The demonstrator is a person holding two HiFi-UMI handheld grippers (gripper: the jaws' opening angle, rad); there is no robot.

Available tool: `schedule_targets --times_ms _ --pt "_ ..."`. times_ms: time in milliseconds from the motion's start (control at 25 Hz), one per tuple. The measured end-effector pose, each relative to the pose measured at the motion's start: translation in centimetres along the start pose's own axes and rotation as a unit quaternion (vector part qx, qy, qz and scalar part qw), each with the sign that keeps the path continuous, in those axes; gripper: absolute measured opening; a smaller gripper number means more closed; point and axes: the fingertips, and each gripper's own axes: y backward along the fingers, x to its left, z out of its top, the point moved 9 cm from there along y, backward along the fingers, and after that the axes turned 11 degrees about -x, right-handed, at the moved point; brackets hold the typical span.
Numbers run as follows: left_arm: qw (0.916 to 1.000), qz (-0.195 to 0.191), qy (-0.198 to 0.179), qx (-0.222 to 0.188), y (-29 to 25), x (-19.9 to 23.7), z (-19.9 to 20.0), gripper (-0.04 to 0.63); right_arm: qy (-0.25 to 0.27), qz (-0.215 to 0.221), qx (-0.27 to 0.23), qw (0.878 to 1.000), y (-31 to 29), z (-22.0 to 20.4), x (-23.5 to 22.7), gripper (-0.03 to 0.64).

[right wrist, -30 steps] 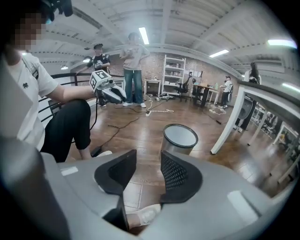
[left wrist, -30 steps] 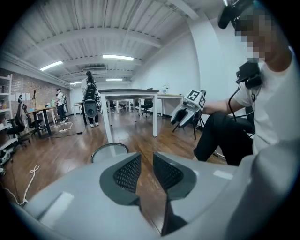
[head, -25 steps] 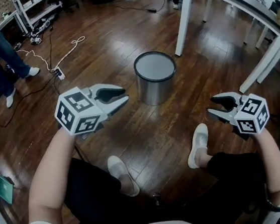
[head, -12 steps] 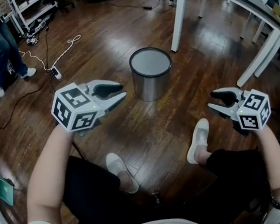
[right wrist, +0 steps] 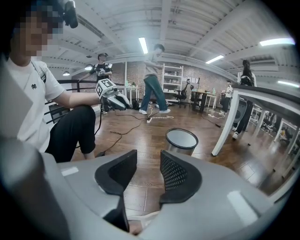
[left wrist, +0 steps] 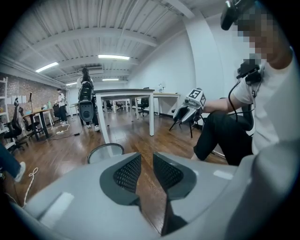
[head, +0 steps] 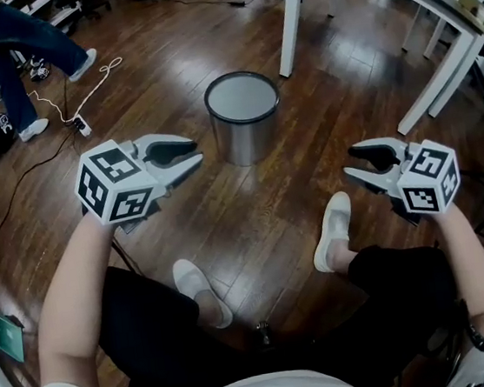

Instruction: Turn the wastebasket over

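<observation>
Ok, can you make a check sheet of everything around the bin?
Surface: dark wooden floor, shiny.
Job's things: wastebasket stands on the floor, untouched.
Clutter: small green item at the left edge.
Grippers: left tongs slightly apart, empty; right tongs apart and closing, empty.
Cables: white cord and power strip on the floor.
Surroundings: white table; a person's legs far left.

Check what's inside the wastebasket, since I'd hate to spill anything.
Inside the wastebasket, within its dark rim, only an even pale grey surface shows, with no loose items. The near inner wall is out of sight.
</observation>
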Motion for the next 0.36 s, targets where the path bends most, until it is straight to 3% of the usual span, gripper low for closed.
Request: schedule_targets --times_ms 360 --pt "0.9999 -0.009 0.0 0.005 -1.2 -0.2 -0.4 0.08 0.001 -0.006 0.01 1.0 0.4 -0.4 0.0 0.158"
